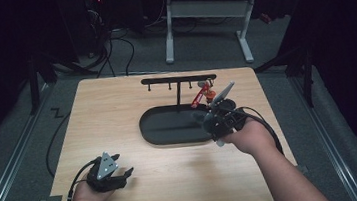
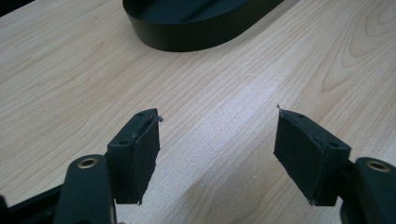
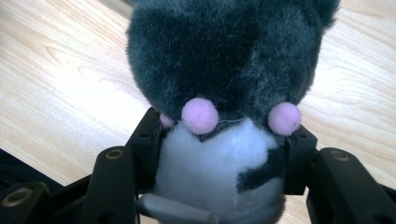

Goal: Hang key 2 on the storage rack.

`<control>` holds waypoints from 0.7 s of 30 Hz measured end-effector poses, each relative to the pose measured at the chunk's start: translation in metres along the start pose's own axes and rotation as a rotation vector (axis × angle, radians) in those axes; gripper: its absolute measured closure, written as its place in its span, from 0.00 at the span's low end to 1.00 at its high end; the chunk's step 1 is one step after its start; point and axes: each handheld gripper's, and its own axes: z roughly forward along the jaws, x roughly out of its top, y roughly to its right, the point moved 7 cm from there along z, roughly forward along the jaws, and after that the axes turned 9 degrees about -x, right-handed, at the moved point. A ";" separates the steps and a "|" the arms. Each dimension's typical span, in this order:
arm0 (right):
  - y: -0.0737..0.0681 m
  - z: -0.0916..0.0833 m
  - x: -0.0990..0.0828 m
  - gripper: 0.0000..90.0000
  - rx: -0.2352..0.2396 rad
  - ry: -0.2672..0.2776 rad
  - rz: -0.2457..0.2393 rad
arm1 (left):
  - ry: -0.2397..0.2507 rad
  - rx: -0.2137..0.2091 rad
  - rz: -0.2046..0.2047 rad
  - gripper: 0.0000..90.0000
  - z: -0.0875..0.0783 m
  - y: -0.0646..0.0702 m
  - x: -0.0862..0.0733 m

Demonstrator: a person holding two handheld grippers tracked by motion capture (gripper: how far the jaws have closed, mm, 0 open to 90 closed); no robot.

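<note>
Dark floor and cables surrounded the pale wooden table (image 1: 120, 137), with a white-legged desk beyond its far edge. On the table's far middle sat a black oval tray (image 1: 169, 126) carrying an upright rack (image 1: 178, 79) with small hooks under its crossbar; something red (image 1: 202, 94) hung or leaned at the rack's right end, too small to make out.

The right gripper (image 1: 218, 114) was clamped on a grey-and-white plush toy (image 3: 224, 93) with pink pom-pom cheeks, its pads pressing the soft white belly from both sides, held above the tray's right end. The left gripper (image 1: 119, 174) rested low at the near left of the table, its jaws standing apart with nothing between them, bare wood showing through the gap in the left gripper view.

The step in hand looked like carrying the toy toward the rack or tray. Whether the toy has a loop for a hook could not be told. The next move probably called for a steady lift and careful alignment, avoiding the crossbar and the red item. Open room lay across the near and left table; the right edge was close to the working hand.
</note>
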 end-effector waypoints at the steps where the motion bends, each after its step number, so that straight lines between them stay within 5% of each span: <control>1: 0.000 -0.001 0.001 0.51 -0.002 -0.005 0.006 | 0.000 0.000 0.000 0.35 0.000 0.000 0.000; 21: 0.011 -0.018 0.038 0.51 0.002 0.012 0.027 | 0.004 -0.002 -0.006 0.35 0.000 -0.001 0.000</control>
